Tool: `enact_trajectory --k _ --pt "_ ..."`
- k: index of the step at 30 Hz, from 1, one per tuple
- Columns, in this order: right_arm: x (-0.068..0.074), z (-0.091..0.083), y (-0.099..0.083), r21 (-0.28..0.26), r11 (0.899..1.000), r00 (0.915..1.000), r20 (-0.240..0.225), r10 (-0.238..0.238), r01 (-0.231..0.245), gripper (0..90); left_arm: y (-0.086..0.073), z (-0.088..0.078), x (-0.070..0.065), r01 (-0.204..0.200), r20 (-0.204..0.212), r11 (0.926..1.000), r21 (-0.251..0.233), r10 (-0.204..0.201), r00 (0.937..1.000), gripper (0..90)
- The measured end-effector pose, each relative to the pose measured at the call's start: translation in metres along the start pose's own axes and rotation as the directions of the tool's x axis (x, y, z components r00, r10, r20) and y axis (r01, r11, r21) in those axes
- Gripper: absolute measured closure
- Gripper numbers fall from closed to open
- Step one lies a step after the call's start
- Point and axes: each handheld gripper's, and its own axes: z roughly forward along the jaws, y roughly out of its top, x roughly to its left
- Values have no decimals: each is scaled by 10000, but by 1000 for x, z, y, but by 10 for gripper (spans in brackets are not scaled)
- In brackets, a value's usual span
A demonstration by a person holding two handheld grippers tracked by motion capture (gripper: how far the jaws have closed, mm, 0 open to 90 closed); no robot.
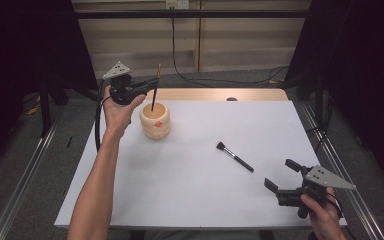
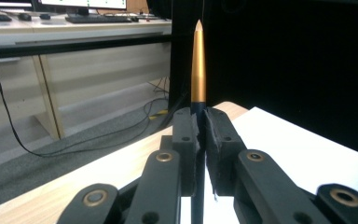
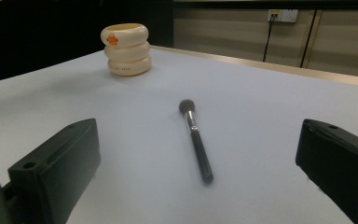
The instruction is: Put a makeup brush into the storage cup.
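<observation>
Left gripper (image 1: 152, 86) clenched on slim gold-tipped pencil (image 2: 198, 65) above ribbed cream holder (image 1: 155, 120), right gripper (image 1: 282, 175) released, fluffy brush (image 1: 234, 156) nearby

No readable text anywhere. On the holder (image 3: 125, 49), far ahead and left of the right claw (image 3: 196, 172), an orange round mark near the rim and a faint dark line of print on the lowest ring, too small to make out. Same orange mark seen from above (image 1: 158, 123).
</observation>
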Motion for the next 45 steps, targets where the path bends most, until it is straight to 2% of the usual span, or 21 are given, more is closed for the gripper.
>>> enact_trajectory --k 4,12,16,23,32,34,45 --pt "0 -1 0 -117 9999 10000 -31 -32 32 0 -4 3 4 202 -115 9997 148 -200 9997 833" --pt "1 -1 0 -240 9997 10000 6 8 -8 0 -12 12 8 160 -291 9993 346 -150 9995 833" --pt "1 -1 -1 -211 9998 10000 -3 -15 15 0 -18 17 12 373 -280 9984 429 -361 9990 833" --pt "1 -1 -1 -171 9999 10000 -34 1 -2 0 -30 24 16 466 -307 9971 595 -448 9985 832" --pt "0 -1 0 -162 9999 10000 -28 0 0 0 -39 25 18 643 -353 9956 677 -620 9974 832" --pt "0 0 0 -150 9999 10000 -41 17 -17 0 -41 26 18 643 -489 9951 747 -607 9970 832" --pt "0 -1 -1 -140 9999 10000 -36 28 -28 0 -53 31 19 716 -470 9925 991 -672 9966 832"
